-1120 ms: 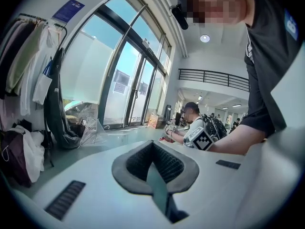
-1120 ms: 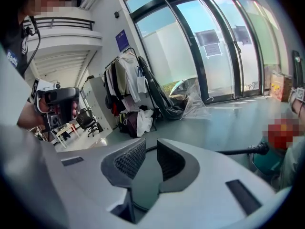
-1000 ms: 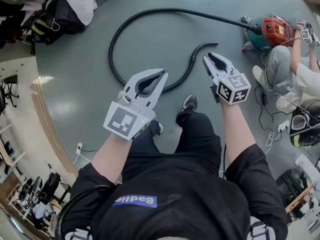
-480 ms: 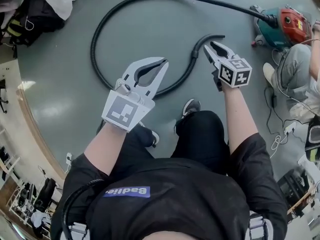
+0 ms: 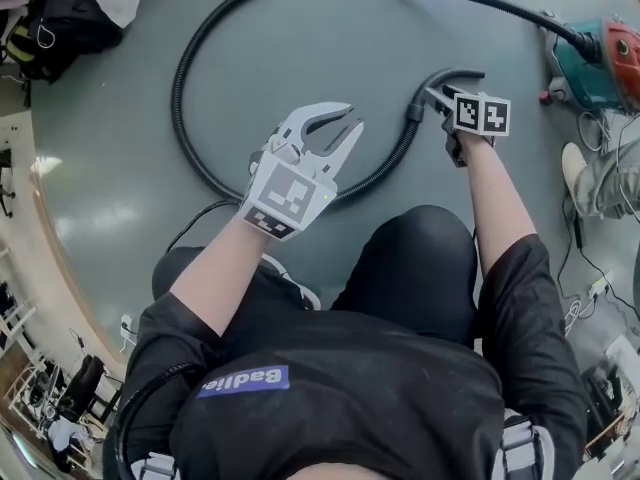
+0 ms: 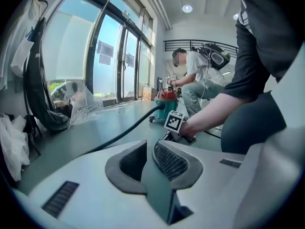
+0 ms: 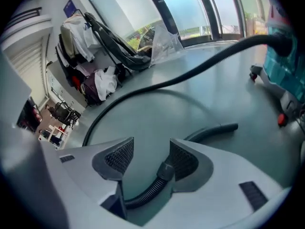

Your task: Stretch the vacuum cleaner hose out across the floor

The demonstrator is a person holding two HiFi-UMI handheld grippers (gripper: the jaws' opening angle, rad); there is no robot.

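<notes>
At the upper left of the head view, a heap of dark bags [image 5: 60,18] and pale cloth lies on the grey-green floor [image 5: 110,168]. Just right of it the black vacuum cleaner hose [image 5: 181,83] lies in a wide loop. One length follows the top edge of the frame and slants down to the red and teal vacuum cleaner [image 5: 600,63] at the upper right. The other curves below the centre of the frame and climbs toward the right gripper.

The left gripper [image 5: 350,118] hangs in the middle of the frame, over the lower arc of that loop as the head camera sees it. Its jaws are parted and hold nothing (its own view shows only floor in the gap between the pads [image 6: 171,161]). Past those jaws, that view shows the hose running across the floor to the vacuum cleaner in the centre distance.

Right of centre in the head view, the right gripper [image 5: 432,93] is lowered to the hose's free end, beside the bent end tube [image 5: 455,73]. In the right gripper view the jaws stand wide, unclenched. The ribbed hose passes up between them, and its grey cuff [image 7: 166,168] lies against the right-hand pad while the left-hand pad stands clear of it. The end tube rests on the floor just beyond the jaws.

At the far right edge of the head view, a seated person [image 5: 595,173] shows a leg and a shoe, with cables on the floor nearby.
</notes>
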